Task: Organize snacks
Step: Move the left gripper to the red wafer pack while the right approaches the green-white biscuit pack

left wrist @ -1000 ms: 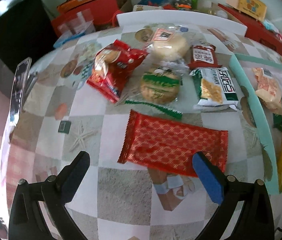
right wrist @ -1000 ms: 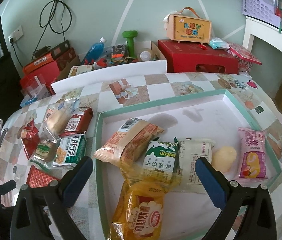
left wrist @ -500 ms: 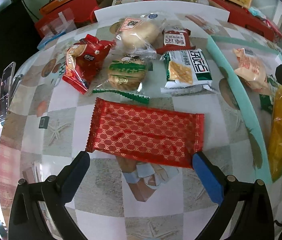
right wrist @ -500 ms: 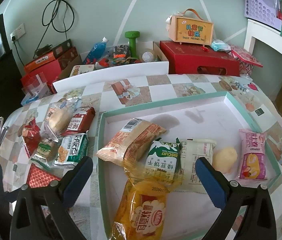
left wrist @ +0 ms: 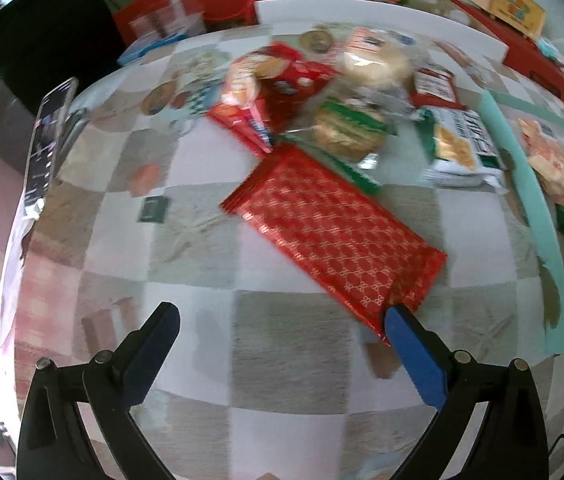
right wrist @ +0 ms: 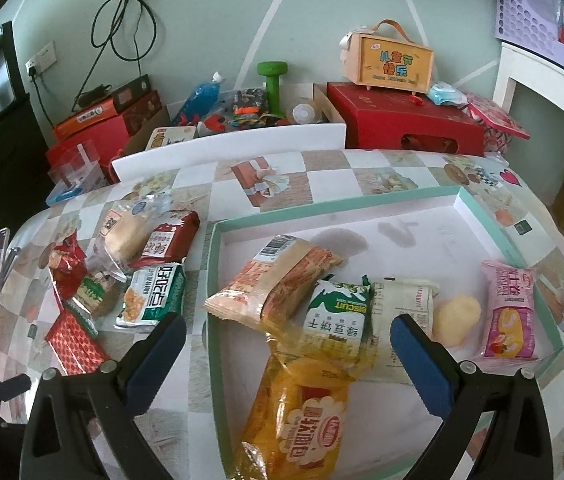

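Observation:
A flat red patterned snack packet (left wrist: 334, 232) lies slanted on the checked tablecloth, its near corner touching my right fingertip (left wrist: 398, 316). My left gripper (left wrist: 282, 320) is open and empty just in front of it. Beyond it lie a red bag (left wrist: 269, 88), a green-banded cake (left wrist: 348, 128), a bun (left wrist: 374, 64) and a green cracker pack (left wrist: 462, 144). My right gripper (right wrist: 288, 332) is open and empty above the mint-rimmed tray (right wrist: 213, 280), which holds several snacks, among them a yellow bag (right wrist: 302, 416) and a pink pack (right wrist: 510, 316).
A phone (left wrist: 47, 140) lies at the table's left edge. Red boxes (right wrist: 406, 120), a green dumbbell (right wrist: 271, 84) and a small orange case (right wrist: 386, 60) stand behind the table against the wall. A white board (right wrist: 225, 146) edges the far side.
The left gripper has swung so the red patterned packet now lies slanted, with its corner at the right fingertip. The view is blurred by motion. The right gripper has barely moved.

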`<control>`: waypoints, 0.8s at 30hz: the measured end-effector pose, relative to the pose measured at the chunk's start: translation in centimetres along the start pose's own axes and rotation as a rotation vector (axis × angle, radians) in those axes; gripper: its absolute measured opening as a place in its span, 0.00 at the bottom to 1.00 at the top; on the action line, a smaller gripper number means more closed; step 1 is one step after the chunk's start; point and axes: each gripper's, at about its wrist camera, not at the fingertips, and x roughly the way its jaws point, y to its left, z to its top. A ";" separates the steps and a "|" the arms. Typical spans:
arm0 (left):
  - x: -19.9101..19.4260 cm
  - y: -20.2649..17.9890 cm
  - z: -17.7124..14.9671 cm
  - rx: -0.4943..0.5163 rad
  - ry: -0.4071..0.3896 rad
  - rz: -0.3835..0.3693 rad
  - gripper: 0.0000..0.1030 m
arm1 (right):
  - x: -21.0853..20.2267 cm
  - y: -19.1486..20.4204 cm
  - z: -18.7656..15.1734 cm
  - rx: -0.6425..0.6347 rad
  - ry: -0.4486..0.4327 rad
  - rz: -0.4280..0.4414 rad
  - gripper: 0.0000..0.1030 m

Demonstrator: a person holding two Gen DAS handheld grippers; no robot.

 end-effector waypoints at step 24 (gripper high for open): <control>1.9 -0.5 3.2 -0.135 -0.053 -0.110 0.99 | 1.2 6.1 0.7 -0.072 -0.027 0.170 1.00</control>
